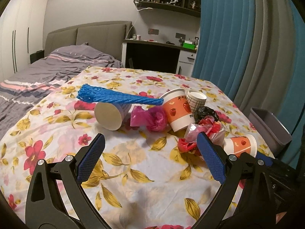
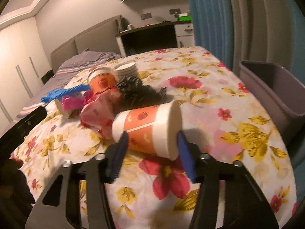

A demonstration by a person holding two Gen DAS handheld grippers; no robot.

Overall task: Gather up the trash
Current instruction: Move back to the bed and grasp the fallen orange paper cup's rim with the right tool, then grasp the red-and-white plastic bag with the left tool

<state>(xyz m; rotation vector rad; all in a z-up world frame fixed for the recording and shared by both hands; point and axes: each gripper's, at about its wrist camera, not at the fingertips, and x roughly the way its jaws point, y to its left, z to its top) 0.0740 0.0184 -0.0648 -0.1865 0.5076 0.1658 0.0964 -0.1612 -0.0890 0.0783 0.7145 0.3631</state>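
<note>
Right wrist view: toppled orange cup [image 2: 150,127] lies between the right gripper's [image 2: 152,141] fingers.

Your bench [image 1: 133,181] wears a flowered cloth [image 1: 118,152]. On it you have a tipped white cup [image 1: 109,115], pink plastic [image 1: 150,118], an upright orange cup [image 1: 177,110], a checked cup [image 1: 196,100], a black bag [image 1: 206,112], and a second orange cup [image 2: 148,127] lying on its side.

Left gripper [image 1: 150,143] jaws wide; right gripper [image 2: 152,139] jaws narrower.
</note>
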